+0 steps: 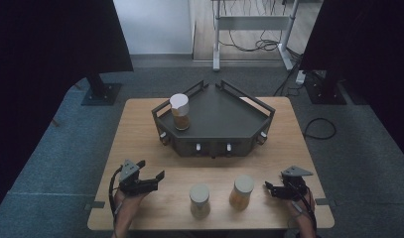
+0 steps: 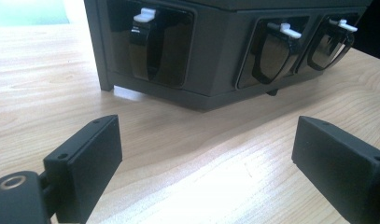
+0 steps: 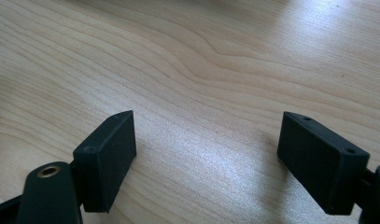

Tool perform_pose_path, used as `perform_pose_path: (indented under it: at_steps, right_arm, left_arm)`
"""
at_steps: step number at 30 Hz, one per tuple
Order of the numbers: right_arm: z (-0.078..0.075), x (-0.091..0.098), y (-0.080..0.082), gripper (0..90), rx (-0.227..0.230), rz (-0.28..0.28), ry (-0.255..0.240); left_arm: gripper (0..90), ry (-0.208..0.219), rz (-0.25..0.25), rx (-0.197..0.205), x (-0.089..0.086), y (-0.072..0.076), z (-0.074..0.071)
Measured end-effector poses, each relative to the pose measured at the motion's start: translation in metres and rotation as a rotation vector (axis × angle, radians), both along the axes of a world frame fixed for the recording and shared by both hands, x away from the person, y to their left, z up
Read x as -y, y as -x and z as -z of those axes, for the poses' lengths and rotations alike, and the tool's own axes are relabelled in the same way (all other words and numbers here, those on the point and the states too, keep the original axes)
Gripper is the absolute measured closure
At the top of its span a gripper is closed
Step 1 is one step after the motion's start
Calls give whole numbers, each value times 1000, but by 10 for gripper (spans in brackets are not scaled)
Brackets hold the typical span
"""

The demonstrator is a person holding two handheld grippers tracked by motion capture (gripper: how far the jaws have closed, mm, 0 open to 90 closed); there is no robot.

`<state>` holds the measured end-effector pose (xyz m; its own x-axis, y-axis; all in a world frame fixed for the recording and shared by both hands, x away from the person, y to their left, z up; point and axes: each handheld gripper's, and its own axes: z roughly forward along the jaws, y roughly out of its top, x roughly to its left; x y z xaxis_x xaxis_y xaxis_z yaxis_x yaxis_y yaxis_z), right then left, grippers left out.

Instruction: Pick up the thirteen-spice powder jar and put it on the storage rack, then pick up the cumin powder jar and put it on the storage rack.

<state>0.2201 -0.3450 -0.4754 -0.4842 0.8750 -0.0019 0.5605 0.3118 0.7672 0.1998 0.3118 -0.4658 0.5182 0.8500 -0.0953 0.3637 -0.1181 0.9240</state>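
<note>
Two jars with pale lids stand near the table's front edge, one (image 1: 200, 201) left of the other (image 1: 241, 192). A third jar (image 1: 179, 111) stands on the left part of a dark angular stand (image 1: 224, 111) at mid-table. My left gripper (image 1: 152, 169) rests front left, open and empty, angled toward the stand. In the left gripper view its jaws (image 2: 206, 140) frame bare wood, with the stand's front (image 2: 215, 56) and its white-tabbed hooks (image 2: 290, 30) just beyond. My right gripper (image 1: 268, 187) lies front right, right of the jars, open over bare wood (image 3: 206, 135).
The wooden table (image 1: 140, 124) has free room left and right of the stand. Black pole bases (image 1: 100, 91) (image 1: 328, 91) stand on the grey floor behind the table. Cables (image 1: 318, 129) and a desk frame (image 1: 217, 44) lie farther back.
</note>
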Motion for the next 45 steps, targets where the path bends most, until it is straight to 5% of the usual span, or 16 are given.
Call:
perform_pose_path:
  at_steps: [23, 45]
  right_arm:
    - [0, 0, 0, 189, 0, 0, 0]
    - [1, -2, 3, 137, 16, 5, 10]
  left_arm:
    - [81, -52, -15, -46, 7, 1, 11]
    - [81, -33, -25, -43, 5, 0, 22]
